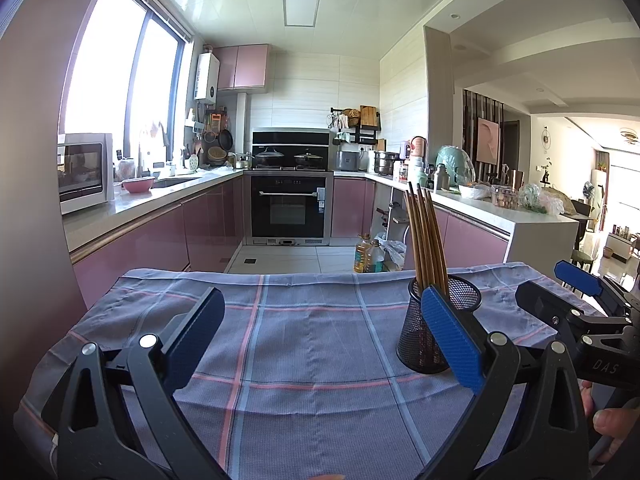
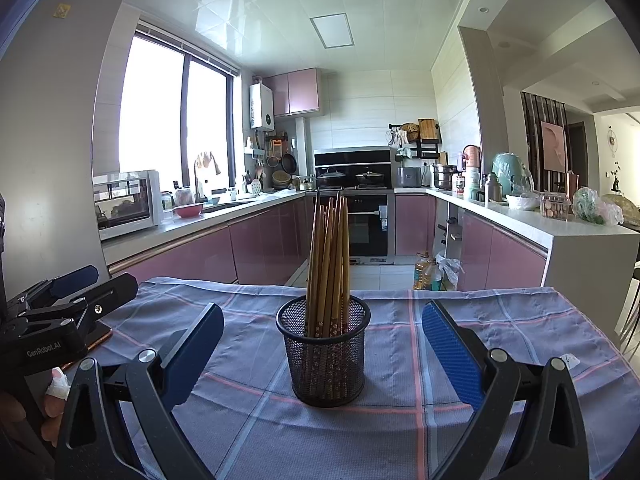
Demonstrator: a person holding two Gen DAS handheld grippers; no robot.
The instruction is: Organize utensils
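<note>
A black mesh cup [image 2: 326,356] stands upright on the checked cloth, holding several brown chopsticks [image 2: 330,264] bundled upright. My right gripper [image 2: 322,356] is open, its blue pads either side of the cup without touching it. In the left wrist view the same mesh cup [image 1: 420,336] with the chopsticks [image 1: 426,236] sits to the right, partly behind the right blue pad. My left gripper [image 1: 320,332] is open with only cloth between its fingers. Each gripper shows at the edge of the other's view: the right gripper [image 1: 560,284] and the left gripper [image 2: 76,284].
The checked blue-and-pink cloth [image 1: 304,344] covers the table, whose far edge drops to the kitchen floor. Oil bottles [image 2: 426,272] stand on the floor beyond. Pink cabinets and counters run along both sides. A hand [image 1: 612,420] grips the right tool's handle.
</note>
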